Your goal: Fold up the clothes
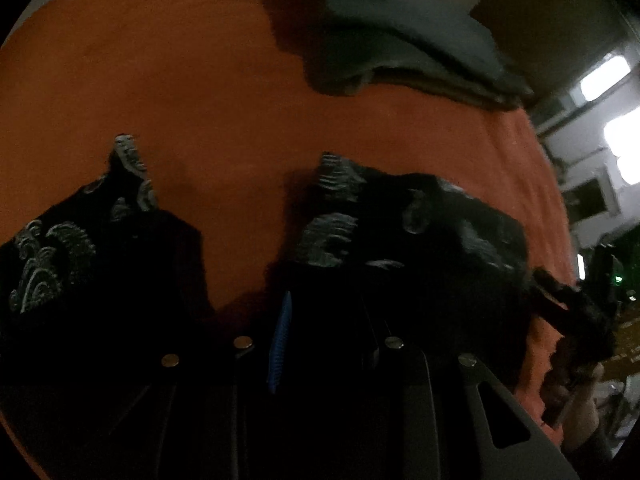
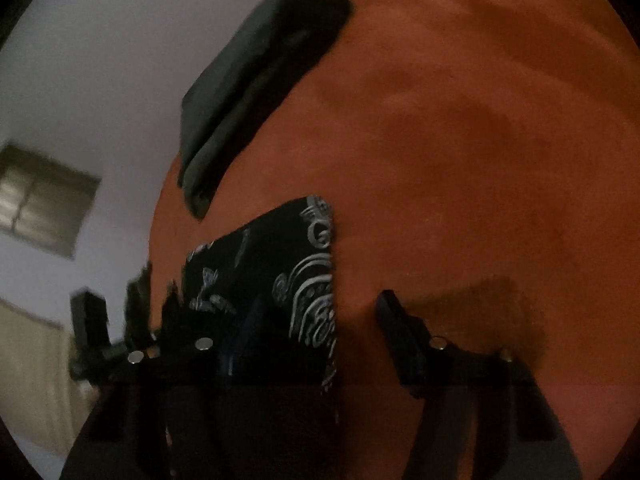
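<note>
Right, one orange bed cover (image 2: 480, 140), and two garments on it: one folded grey-green piece (image 2: 256, 80) at the far edge, one black garment with pale swirl print (image 2: 280, 272) nearer us. Left gripper (image 1: 320, 320) points steeply down, clamped on the black cloth, which bunches up around it. Right gripper (image 2: 316, 320) tilts down, jaws apart, its left finger over the printed edge.

Bed cover (image 2: 480, 140): orange, plain.
Folded cloth (image 2: 256, 80): dark grey-green, plain.
Garment (image 2: 280, 272): black with pale grey swirl pattern.
Finger pad (image 1: 280, 344): blue, probably ribbed.
</note>
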Demonstrator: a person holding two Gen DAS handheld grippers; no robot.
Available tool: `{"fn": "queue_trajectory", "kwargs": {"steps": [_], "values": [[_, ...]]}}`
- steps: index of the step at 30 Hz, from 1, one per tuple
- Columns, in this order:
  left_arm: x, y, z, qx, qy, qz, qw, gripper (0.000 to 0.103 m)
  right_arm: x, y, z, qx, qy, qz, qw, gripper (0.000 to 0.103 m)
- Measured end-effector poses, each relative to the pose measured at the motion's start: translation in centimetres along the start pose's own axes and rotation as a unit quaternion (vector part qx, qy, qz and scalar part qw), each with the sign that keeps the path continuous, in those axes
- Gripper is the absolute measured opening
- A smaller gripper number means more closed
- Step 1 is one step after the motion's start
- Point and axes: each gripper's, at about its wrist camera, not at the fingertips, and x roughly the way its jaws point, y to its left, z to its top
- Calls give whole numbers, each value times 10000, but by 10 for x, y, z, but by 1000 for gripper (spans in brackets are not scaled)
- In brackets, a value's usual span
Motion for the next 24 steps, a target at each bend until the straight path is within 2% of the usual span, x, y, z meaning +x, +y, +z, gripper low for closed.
{"fn": "queue_trajectory", "kwargs": {"steps": [1, 3, 4, 6, 8, 11, 16, 18, 19, 20, 21, 22, 24], "values": [[2, 2, -1, 9, -58, 239, 9997, 29, 0, -4, 1, 154, -81, 54, 9998, 46], [4, 2, -6, 140, -224, 564, 9981, 29, -7, -15, 3, 676, -424, 106, 9968, 21], [6, 0, -10, 244, -244, 632, 9974, 29, -11, -20, 5, 936, -594, 132, 9937, 19], [7, -3, -17, 363, -300, 723, 9963, 29, -14, -27, 7, 1267, -725, 110, 9892, 19], [4, -2, -21, 372, -344, 727, 9961, 29, -4, -26, 8, 1166, -430, 66, 9922, 19], [3, 4, -22, 281, -336, 730, 9964, 29, 2, -14, 6, 787, -271, -88, 9965, 19], [6, 3, -24, 260, -229, 848, 9958, 29, 9, -15, 7, 806, -142, 111, 9966, 36], [6, 1, -24, 273, -186, 871, 9957, 29, 8, -15, 7, 860, -78, 277, 9959, 49], [6, 0, -25, 268, -165, 868, 9957, 29, 10, -10, 8, 744, 35, 251, 9969, 49], [5, 1, -25, 237, -176, 831, 9961, 29, 11, -5, 8, 608, 130, 208, 9978, 46], [2, 4, -27, 174, -211, 744, 9969, 29, 10, 7, 8, 330, 87, 19, 9994, 13], [-1, 6, -28, 111, -247, 656, 9975, 29, 9, 18, 7, 52, 43, -169, 9998, 2], [-8, 10, -30, -17, -329, 493, 9982, 29, -2, 51, 0, -578, -159, -342, 9976, 1]]}}
